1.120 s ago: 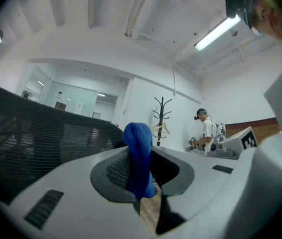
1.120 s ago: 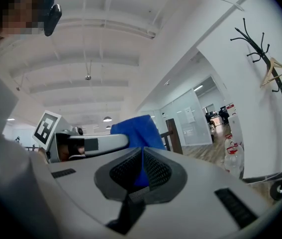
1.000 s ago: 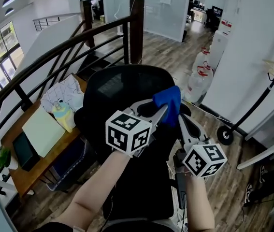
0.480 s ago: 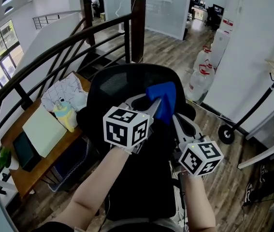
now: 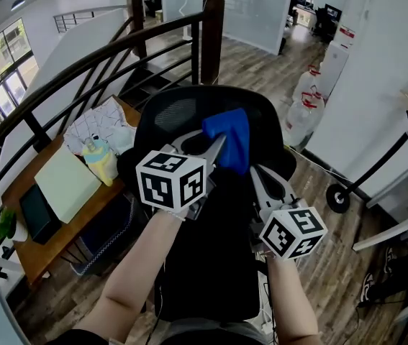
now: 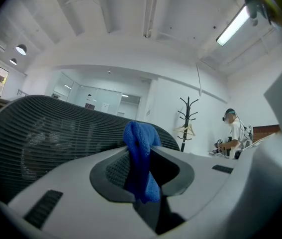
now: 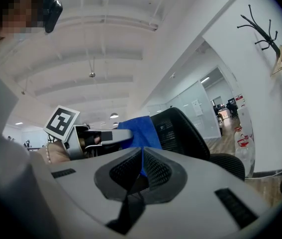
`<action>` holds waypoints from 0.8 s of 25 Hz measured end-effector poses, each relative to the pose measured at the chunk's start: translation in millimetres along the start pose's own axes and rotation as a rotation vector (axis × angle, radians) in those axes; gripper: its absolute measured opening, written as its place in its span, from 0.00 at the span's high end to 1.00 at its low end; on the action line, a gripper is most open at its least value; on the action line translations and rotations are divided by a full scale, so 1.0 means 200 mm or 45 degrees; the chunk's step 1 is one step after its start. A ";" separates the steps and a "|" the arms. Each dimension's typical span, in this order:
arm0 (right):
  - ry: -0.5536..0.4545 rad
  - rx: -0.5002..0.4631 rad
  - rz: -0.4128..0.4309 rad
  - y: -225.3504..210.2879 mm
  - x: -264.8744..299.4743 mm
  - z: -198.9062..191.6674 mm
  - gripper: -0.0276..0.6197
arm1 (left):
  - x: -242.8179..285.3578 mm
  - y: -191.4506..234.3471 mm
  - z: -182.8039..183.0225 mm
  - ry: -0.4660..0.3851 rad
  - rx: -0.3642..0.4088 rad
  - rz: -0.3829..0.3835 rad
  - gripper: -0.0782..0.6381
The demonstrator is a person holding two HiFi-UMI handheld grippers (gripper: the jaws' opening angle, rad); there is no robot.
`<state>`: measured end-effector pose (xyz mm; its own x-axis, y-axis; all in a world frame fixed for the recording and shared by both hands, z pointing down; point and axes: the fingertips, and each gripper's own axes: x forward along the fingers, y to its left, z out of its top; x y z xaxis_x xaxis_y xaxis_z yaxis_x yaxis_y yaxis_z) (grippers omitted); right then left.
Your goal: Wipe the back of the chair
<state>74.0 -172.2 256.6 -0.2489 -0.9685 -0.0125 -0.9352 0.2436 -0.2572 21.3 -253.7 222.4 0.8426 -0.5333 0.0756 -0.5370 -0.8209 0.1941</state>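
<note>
The black chair (image 5: 178, 113) sits right below the person, mesh back toward them. The left gripper (image 5: 216, 148) has its jaws clamped on a blue cloth (image 5: 229, 136) up near the top of that back. The right gripper (image 5: 254, 172) is just beside it, jaws closed on nothing. Only 1 small pinch holds the cloth, so the mesh could probably snag it and tug it loose.
</note>
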 end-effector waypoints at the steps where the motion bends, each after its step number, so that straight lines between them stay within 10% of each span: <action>1: 0.001 0.001 0.007 0.01 0.00 0.00 0.91 | -0.01 0.01 0.00 -0.002 0.001 0.014 0.76; 20: 0.057 -0.028 0.188 0.24 0.05 -0.04 0.91 | -0.42 0.35 0.02 -0.067 -0.036 0.327 0.76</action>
<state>25.0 -170.3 251.1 -0.3944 -0.9189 -0.0052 -0.8928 0.3845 -0.2349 -86.7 -266.5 226.0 0.6749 -0.7341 0.0752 -0.7312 -0.6515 0.2022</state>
